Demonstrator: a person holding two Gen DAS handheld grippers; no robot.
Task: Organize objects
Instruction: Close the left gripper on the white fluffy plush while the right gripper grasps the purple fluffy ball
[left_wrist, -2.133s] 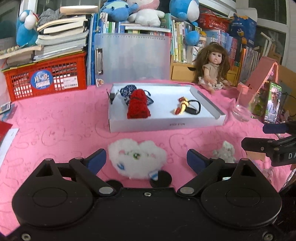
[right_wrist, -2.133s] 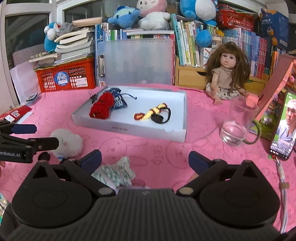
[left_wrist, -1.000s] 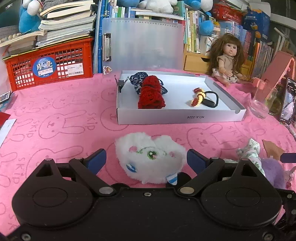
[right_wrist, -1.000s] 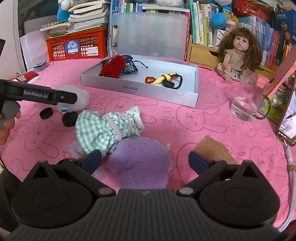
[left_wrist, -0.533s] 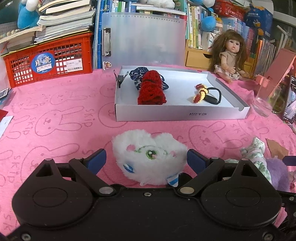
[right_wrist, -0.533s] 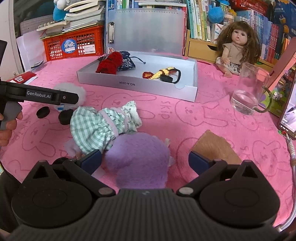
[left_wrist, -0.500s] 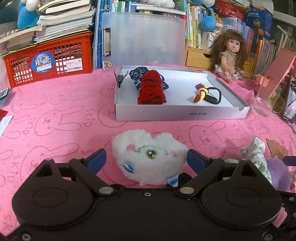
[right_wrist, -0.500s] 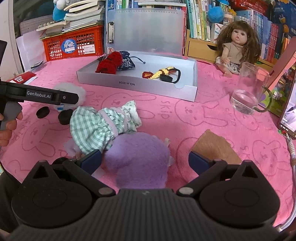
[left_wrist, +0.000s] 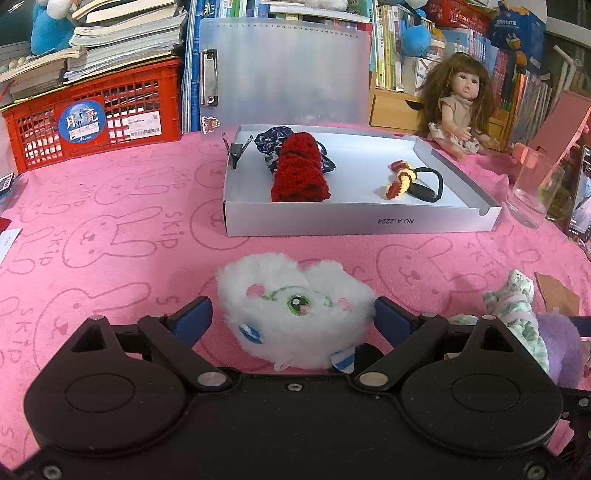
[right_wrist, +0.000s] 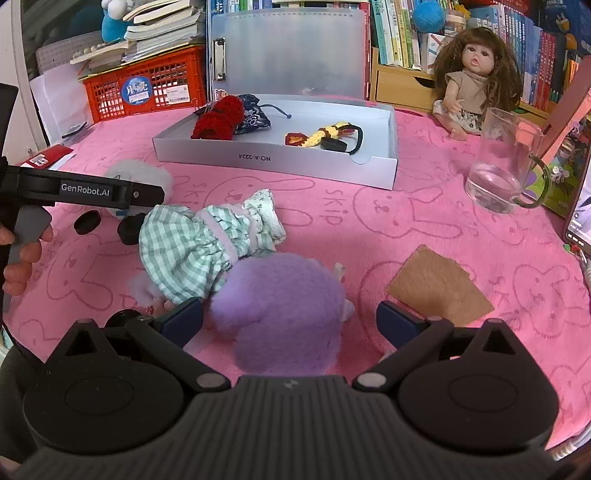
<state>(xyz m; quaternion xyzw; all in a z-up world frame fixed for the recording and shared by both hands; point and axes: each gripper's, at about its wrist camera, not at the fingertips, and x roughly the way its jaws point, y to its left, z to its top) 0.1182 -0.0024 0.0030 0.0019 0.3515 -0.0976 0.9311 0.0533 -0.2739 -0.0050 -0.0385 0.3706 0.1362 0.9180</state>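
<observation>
The white plush toy (left_wrist: 295, 310) lies on the pink tabletop (left_wrist: 110, 229) between the wide-apart jaws of the left gripper (left_wrist: 293, 319), its right edge about touching the right pad, the left pad just clear of it. It looks light, soft and squashy, so a squeeze across its furry body should hold, though the pile may slip and the shape will deform; its middle is probably the surest place to take hold. At 12 o'clock from it stands the white tray (left_wrist: 362, 221), already holding a red crocheted piece (left_wrist: 299, 173), a blue patterned pouch (left_wrist: 269, 144) and a yellow-and-red hair tie (left_wrist: 410, 181).

At 3 o'clock from the white toy, the purple-haired plush doll (right_wrist: 280, 310) in a green checked dress lies on its side. Its fluffy head sits between the open jaws of the right gripper (right_wrist: 290, 319), neither pad clearly pressing it. It too should be light and yielding; the head offers bulk to pinch. A brown card piece (right_wrist: 439, 288) lies at 3 o'clock of the doll, a glass mug (right_wrist: 506, 173) farther off at 1 o'clock.
</observation>
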